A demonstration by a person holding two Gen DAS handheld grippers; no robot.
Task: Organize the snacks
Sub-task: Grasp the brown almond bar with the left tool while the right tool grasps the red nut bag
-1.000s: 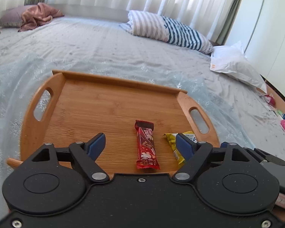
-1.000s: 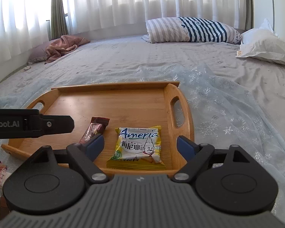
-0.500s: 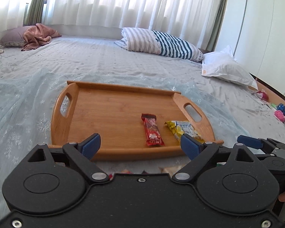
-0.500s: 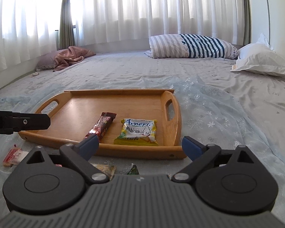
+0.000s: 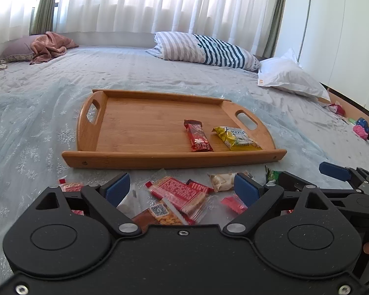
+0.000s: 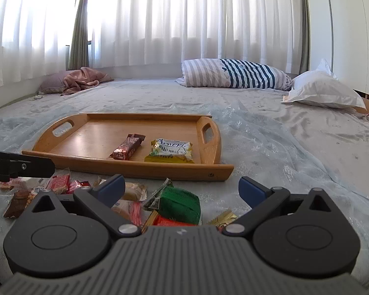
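The left tool (image 5: 182,184) hangs with its blue pads spread wide, nothing between them, above crinkly red wrappers (image 5: 182,193). The right tool (image 6: 180,188) is likewise released, jaws gaping over a glossy green packet (image 6: 179,201). These loose snacks lie on the bed's (image 6: 295,147) shimmery sheet, just before the rectangular bamboo tray (image 6: 135,167), which holds a slim red bar (image 6: 126,147) beside a flat yellow packet (image 6: 171,151).

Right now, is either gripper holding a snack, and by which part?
Nothing is held. The left gripper and right gripper both have open jaws, hovering over loose snacks on the bed.
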